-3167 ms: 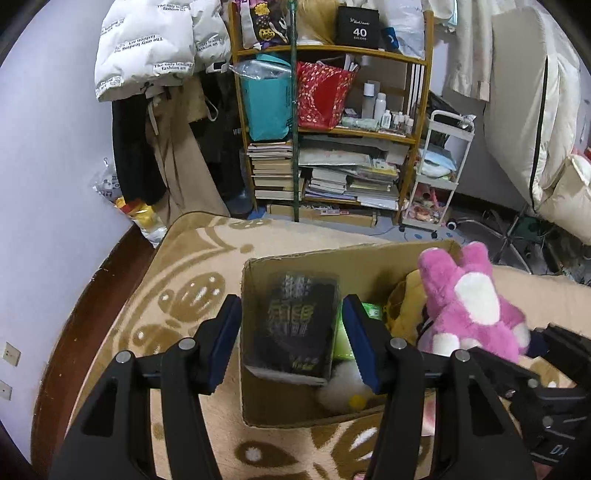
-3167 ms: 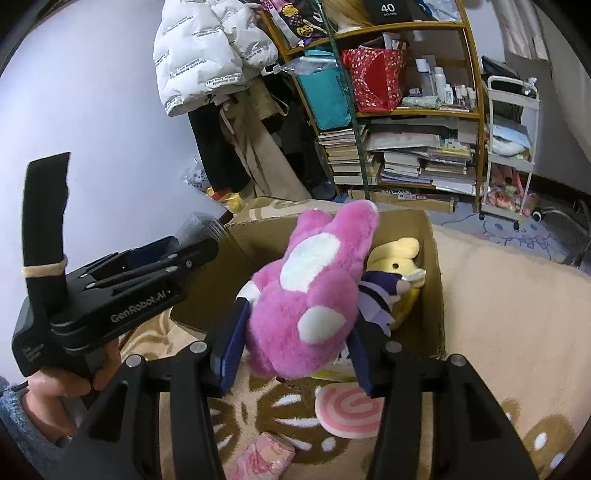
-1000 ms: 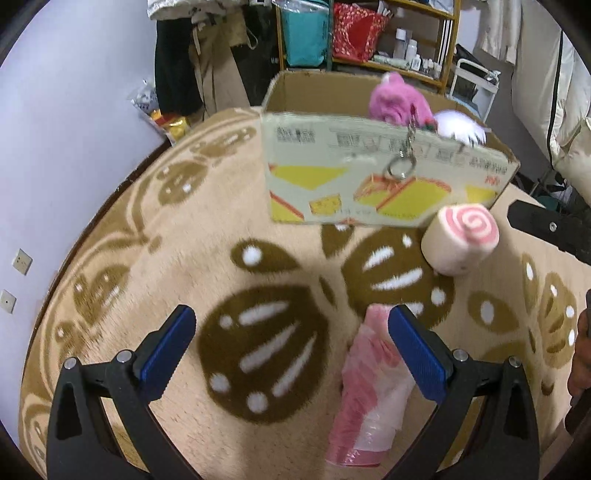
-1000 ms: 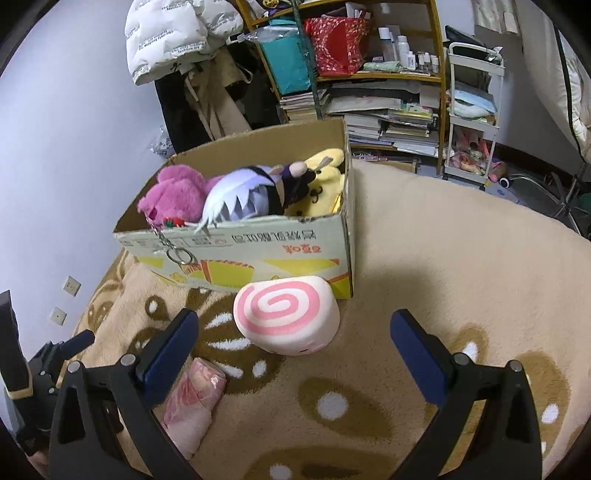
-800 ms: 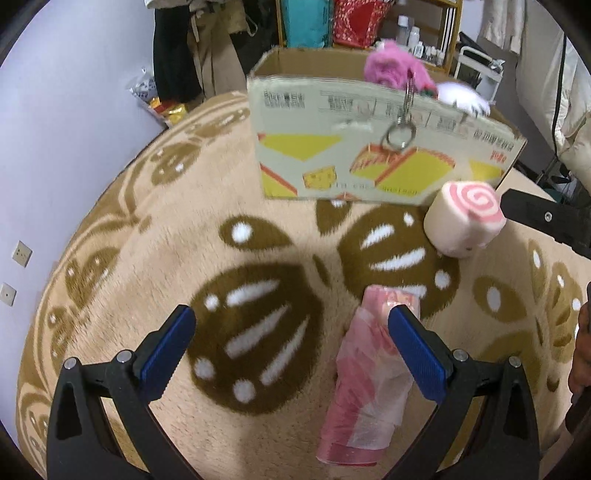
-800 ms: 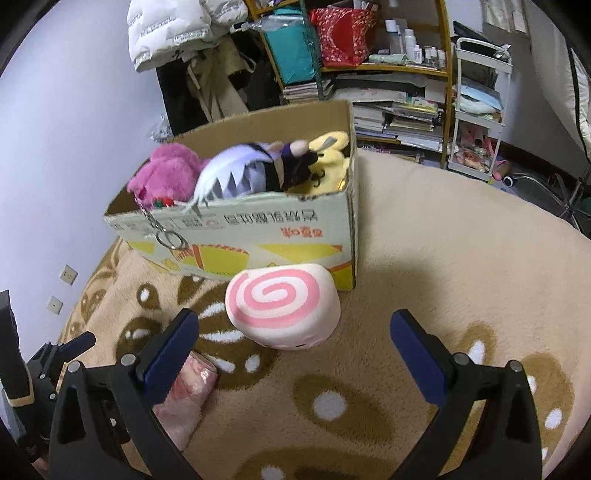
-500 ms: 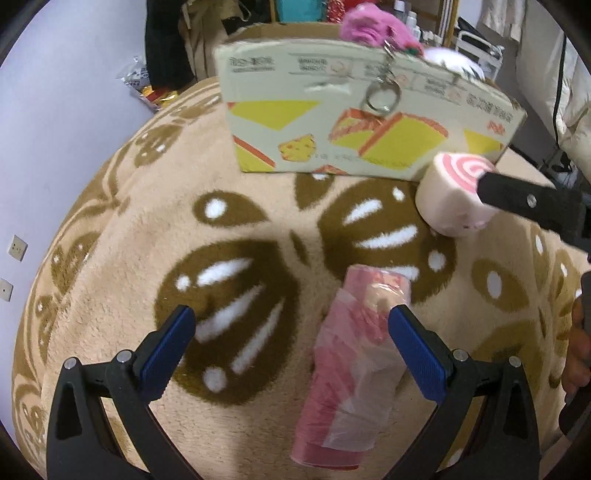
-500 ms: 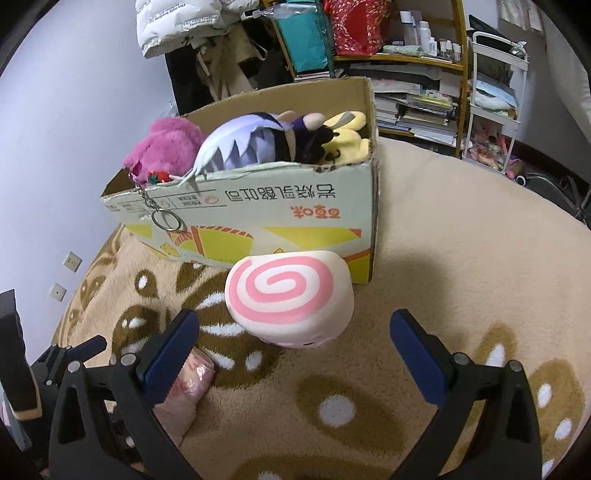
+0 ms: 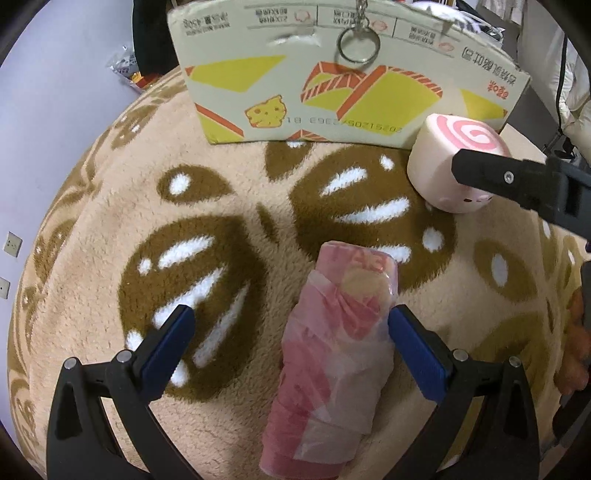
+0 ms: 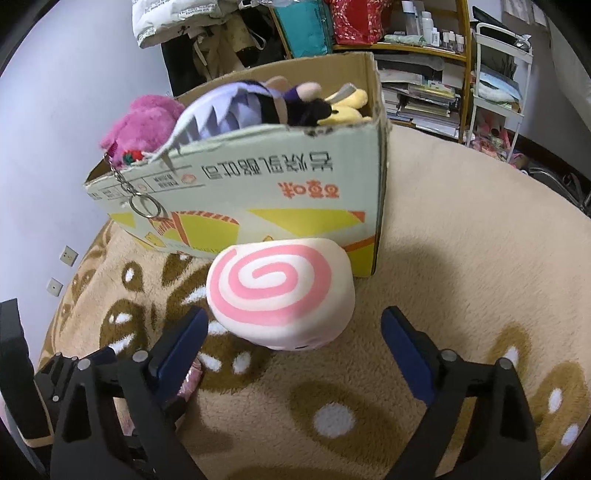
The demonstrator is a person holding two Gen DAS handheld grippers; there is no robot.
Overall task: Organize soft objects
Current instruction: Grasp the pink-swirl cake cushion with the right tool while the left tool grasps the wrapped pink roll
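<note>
A pink rolled cloth in clear plastic [image 9: 336,350] lies on the rug. My left gripper [image 9: 291,343] is open around its far end, right pad next to it. A pink-swirl roll cushion [image 10: 280,291] lies on the rug against the cardboard box [image 10: 258,195]; it also shows in the left wrist view [image 9: 454,162]. My right gripper [image 10: 291,350] is open and empty, just short of the cushion. The box [image 9: 332,81] holds a pink plush [image 10: 140,122], a purple-haired doll [image 10: 236,107] and a yellow plush [image 10: 347,103]. A keyring [image 10: 144,205] hangs over its front wall.
A beige rug with brown flower shapes [image 9: 147,221] covers the floor. Behind the box stand a shelf of books and bags [image 10: 417,48], hanging coats [image 10: 192,22] and a white trolley [image 10: 498,74]. The wall with sockets [image 10: 61,269] is at the left.
Both grippers dropped low and came closer to the rug. The left now straddles the wrapped pink cloth; the right has closed in on the swirl cushion. Both stayed open.
</note>
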